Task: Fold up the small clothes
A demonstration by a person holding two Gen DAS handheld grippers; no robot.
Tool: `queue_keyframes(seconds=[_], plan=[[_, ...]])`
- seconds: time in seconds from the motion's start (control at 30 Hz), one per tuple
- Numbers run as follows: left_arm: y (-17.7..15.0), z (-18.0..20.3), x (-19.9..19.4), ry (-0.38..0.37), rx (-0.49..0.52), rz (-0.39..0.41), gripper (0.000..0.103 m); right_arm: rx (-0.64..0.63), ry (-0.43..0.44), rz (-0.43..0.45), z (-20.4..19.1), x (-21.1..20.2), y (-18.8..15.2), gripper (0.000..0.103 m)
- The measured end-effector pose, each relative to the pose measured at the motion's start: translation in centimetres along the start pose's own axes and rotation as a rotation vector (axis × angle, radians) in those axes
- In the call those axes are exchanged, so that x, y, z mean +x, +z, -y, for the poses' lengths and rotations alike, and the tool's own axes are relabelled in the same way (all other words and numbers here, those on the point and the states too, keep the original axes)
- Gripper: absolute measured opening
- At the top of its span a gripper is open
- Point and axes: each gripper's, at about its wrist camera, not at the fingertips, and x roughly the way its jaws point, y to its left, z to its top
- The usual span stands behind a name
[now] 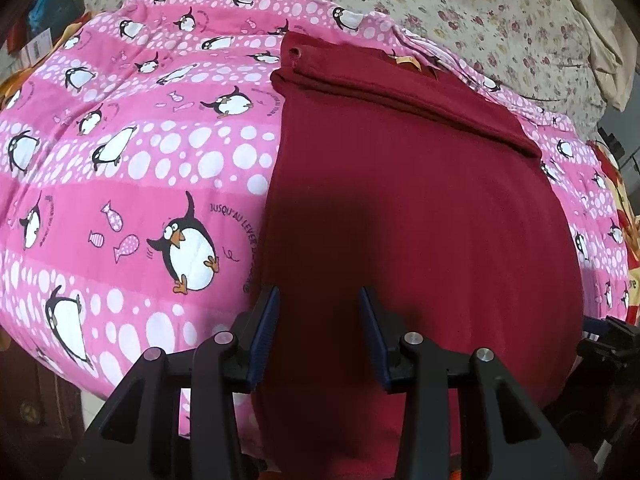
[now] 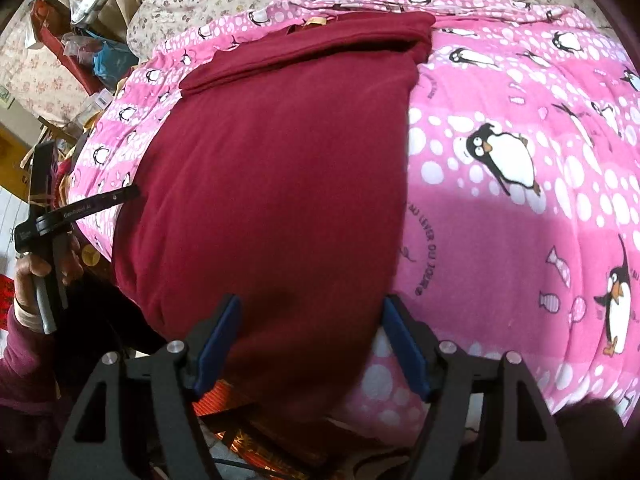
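Maroon garment [image 1: 400, 208] lies on penguin quilt [image 1: 120, 168], collar at 12 o'clock. Left tool [image 1: 319, 300] and right tool [image 2: 312, 308] are released over the 6 o'clock hem; both corners should be pinched evenly.

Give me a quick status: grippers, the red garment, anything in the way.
Left gripper open, right gripper open, both over the near hem. Red garment flat on the penguin quilt, far end folded over. Nothing in the way.

The garment [image 1: 400, 200] lies on the quilt [image 1: 140, 168]; behind the quilt, far from me, lies the sheet [image 1: 460, 4].
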Motion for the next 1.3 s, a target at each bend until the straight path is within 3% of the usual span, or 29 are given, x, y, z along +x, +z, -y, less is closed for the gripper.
queue_keyframes(seconds=[0.2,0.27,0.47,0.67,0.8,0.97,1.03,1.07,1.1,1.17,1.23,1.3], plan=[[-0.5,-0.1,0.2,-0.012,0.009,-0.019,0.022,-0.001,0.014,-0.008,-0.2,0.2,-0.3,0.076],[-1.0,-0.3,0.1,-0.036,0.007,-0.036,0.027,-0.005,0.028,-0.019,-0.2,0.2,-0.4,0.076],[-3.1,-1.8,-0.8,-0.129,-0.086,-0.074,0.028,-0.008,0.110,-0.057,0.1,0.6,-1.1,0.075],[-5.5,-1.2,-1.2,-0.146,-0.087,-0.123,0.028,-0.015,0.144,-0.076,0.1,0.9,-1.2,0.062],[-6.4,-1.2,-1.0,-0.172,-0.099,-0.130,0.030,0.005,0.238,-0.128,0.2,1.5,-1.6,0.062],[-6.4,-1.2,-0.9,-0.193,-0.105,-0.122,0.035,-0.047,0.217,-0.146,-1.3,2.6,-1.7,0.062],[-6.4,-1.0,-1.0,-0.191,-0.087,-0.124,0.033,-0.053,0.213,-0.128,-1.5,2.6,-1.7,0.051],[-6.5,-1.0,-1.0,-0.187,-0.086,-0.126,0.019,-0.053,0.203,-0.106,-1.5,2.5,-1.6,0.023],[-6.5,-1.2,-1.1,-0.178,-0.088,-0.131,0.012,-0.050,0.208,-0.096,-1.4,2.4,-1.6,0.011],[-6.5,-2.0,-1.3,-0.211,-0.124,-0.137,0.009,-0.035,0.250,-0.094,-1.3,2.4,-1.4,0.011],[-6.6,-2.6,-1.6,-0.221,-0.148,-0.145,0.009,-0.052,0.235,-0.101,-1.4,2.5,-1.3,0.011],[-6.8,-2.6,-2.2,-0.211,-0.147,-0.149,0.009,-0.055,0.224,-0.103,-1.4,2.5,-1.5,0.021]])
